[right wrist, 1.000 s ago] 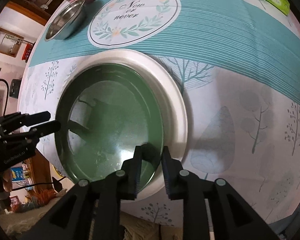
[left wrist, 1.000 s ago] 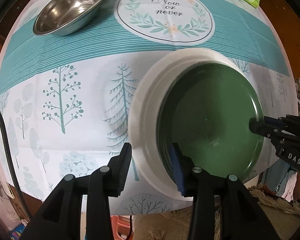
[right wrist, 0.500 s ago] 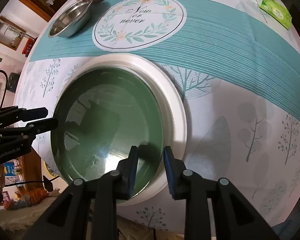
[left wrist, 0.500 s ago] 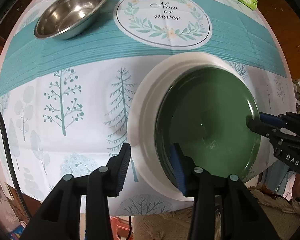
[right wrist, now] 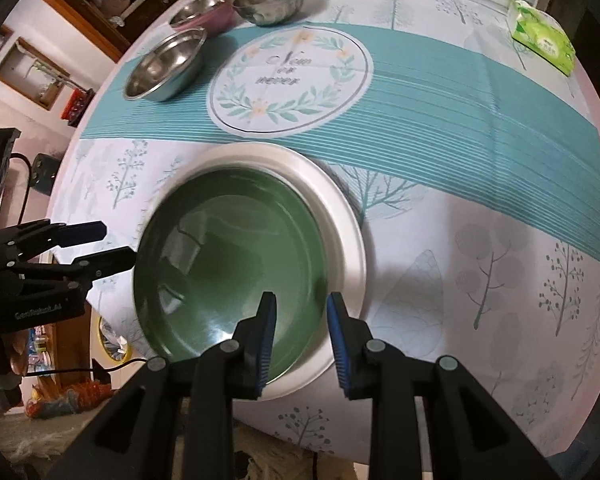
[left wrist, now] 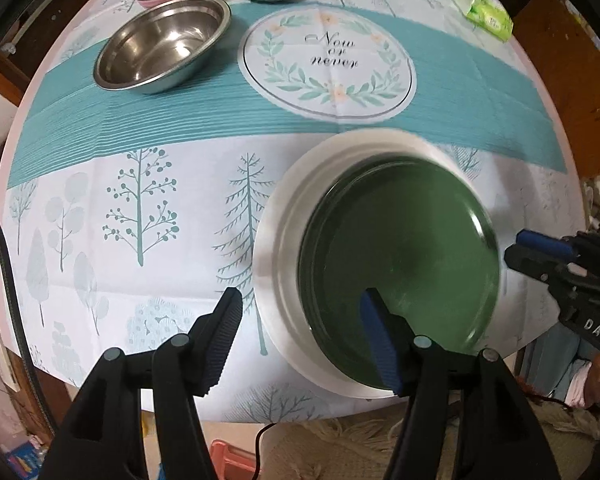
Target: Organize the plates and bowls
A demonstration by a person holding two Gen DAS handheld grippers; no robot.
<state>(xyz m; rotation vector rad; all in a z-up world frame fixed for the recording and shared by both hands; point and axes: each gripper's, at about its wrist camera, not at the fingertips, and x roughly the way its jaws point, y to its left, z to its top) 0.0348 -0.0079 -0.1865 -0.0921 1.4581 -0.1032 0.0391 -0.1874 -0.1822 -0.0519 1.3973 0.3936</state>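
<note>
Patterned tablecloth (left wrist: 148, 216) covers table; wooden cabinet (right wrist: 80, 8) behind; shaggy beige rug (left wrist: 340, 448) below.

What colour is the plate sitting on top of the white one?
Dark green plate, glossy; clearest in the right wrist view.

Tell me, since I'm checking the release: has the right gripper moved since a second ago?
Yes. The right gripper has backed toward the table's near edge, off the green plate on the white plate, and its fingers have spread apart.
</note>
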